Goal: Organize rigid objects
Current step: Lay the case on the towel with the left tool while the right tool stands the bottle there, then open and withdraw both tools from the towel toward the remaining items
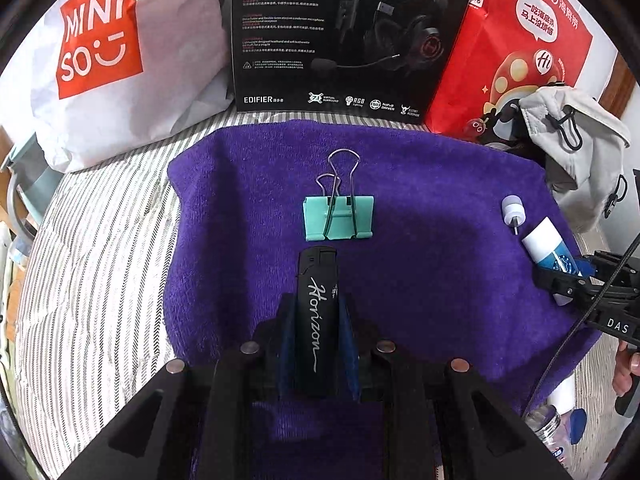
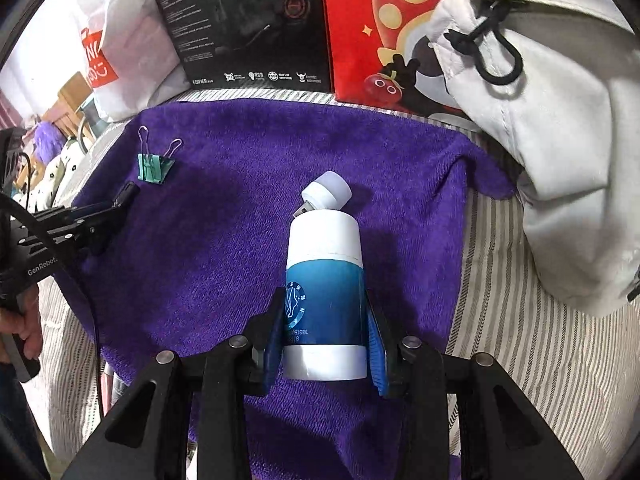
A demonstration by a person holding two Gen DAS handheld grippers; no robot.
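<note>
A purple towel covers the striped bed. My left gripper is shut on a black "Horizon" lighter, which points forward over the towel. Just beyond the lighter's tip a green binder clip lies flat. My right gripper is shut on a white and blue bottle, held low over the towel's right part. A small white USB light lies right at the bottle's far end. In the right wrist view, the left gripper shows at the left with the lighter's end sticking out.
Along the back stand a white Miniso bag, a black Edifier headset box and a red paper bag. A pale grey drawstring bag lies at the right. A hand holds the left gripper's handle.
</note>
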